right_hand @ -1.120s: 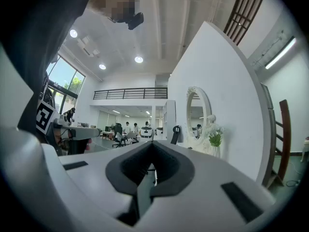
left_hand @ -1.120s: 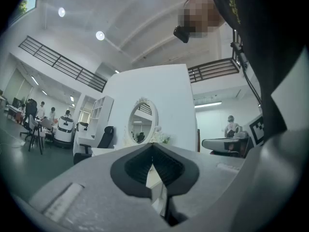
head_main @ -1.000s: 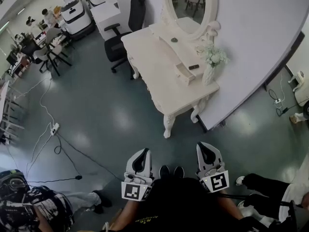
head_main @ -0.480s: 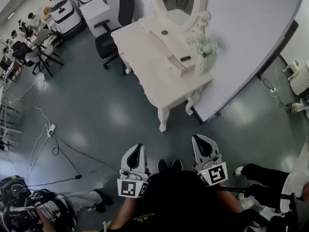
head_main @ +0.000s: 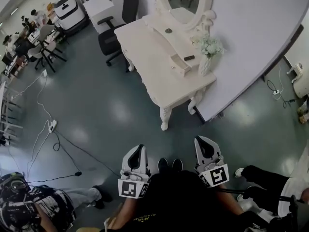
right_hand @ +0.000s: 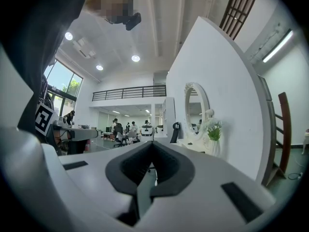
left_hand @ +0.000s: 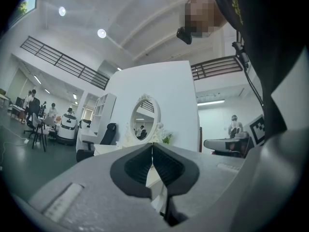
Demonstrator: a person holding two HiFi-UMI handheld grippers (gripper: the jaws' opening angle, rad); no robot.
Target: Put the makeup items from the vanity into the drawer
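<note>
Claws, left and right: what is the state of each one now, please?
Left claw: closed, holding nothing.
Right claw: closed, holding nothing.

- counter (head_main: 159,79): cream-white all over; mirror frame (head_main: 208,14) the same
- left tool (head_main: 139,149), right tool (head_main: 203,140): white shells, black pads, black-and-white square marker on each cube
- floor (head_main: 96,115): dark grey-green, glossy
- wall panel (head_main: 256,33): plain white
- flowers (head_main: 210,46): white blooms, green leaves; vase (head_main: 204,65) white
- flat item (head_main: 189,58), far right on counter: black
- round item (head_main: 168,31), farther back: dark grey
- office chair (head_main: 112,37): black
</note>
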